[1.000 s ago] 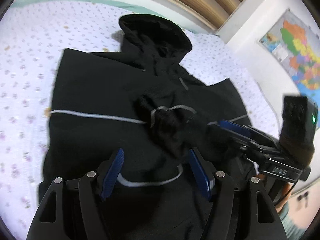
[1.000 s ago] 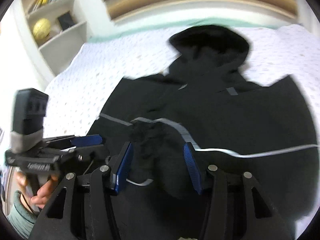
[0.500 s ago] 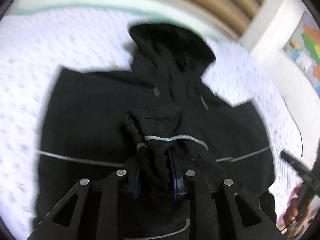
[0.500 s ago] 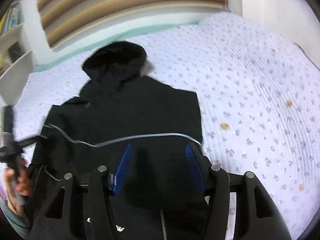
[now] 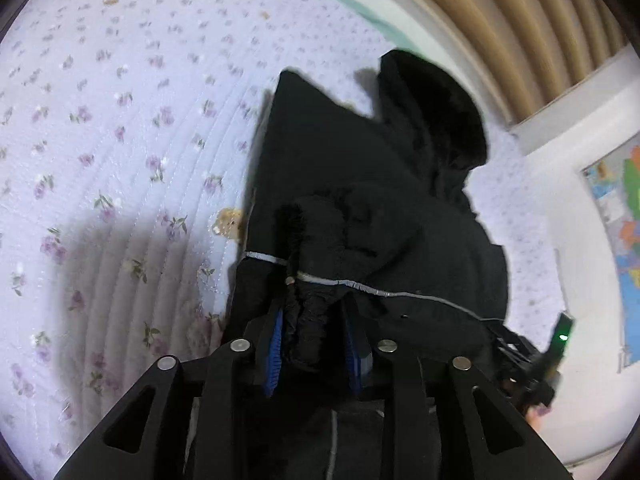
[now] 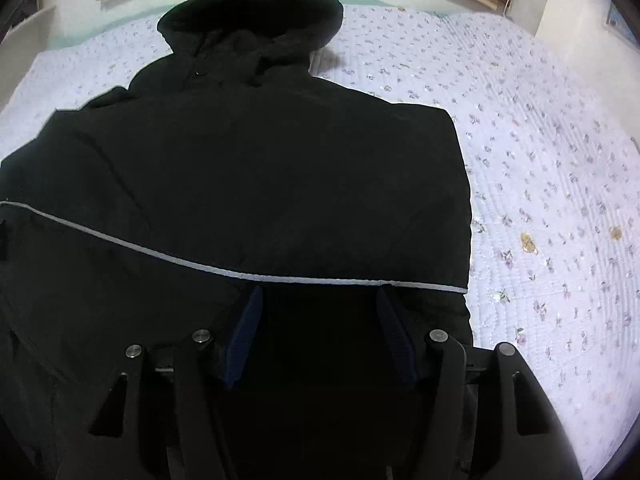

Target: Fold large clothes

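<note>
A large black hooded jacket (image 6: 260, 168) with a thin grey reflective stripe (image 6: 192, 258) lies spread on the bed, hood (image 6: 248, 12) at the far end. My left gripper (image 5: 314, 320) is shut on a bunched black sleeve cuff (image 5: 310, 328) lifted over the jacket's body (image 5: 400, 240). My right gripper (image 6: 320, 312) is open, its blue pads (image 6: 394, 332) resting low over the jacket's right lower part near the stripe. The other gripper (image 5: 536, 368) shows at the right edge of the left wrist view.
The bed has a white quilt with small purple flowers (image 6: 540, 200), also seen left of the jacket (image 5: 100, 160). A ribbed wooden headboard (image 5: 500, 20) runs behind. A wall map (image 5: 616, 240) hangs at the right.
My left gripper closed on the sleeve cuff and carried it leftward. My right gripper swung right and came down close over the jacket's right side, staying open.
</note>
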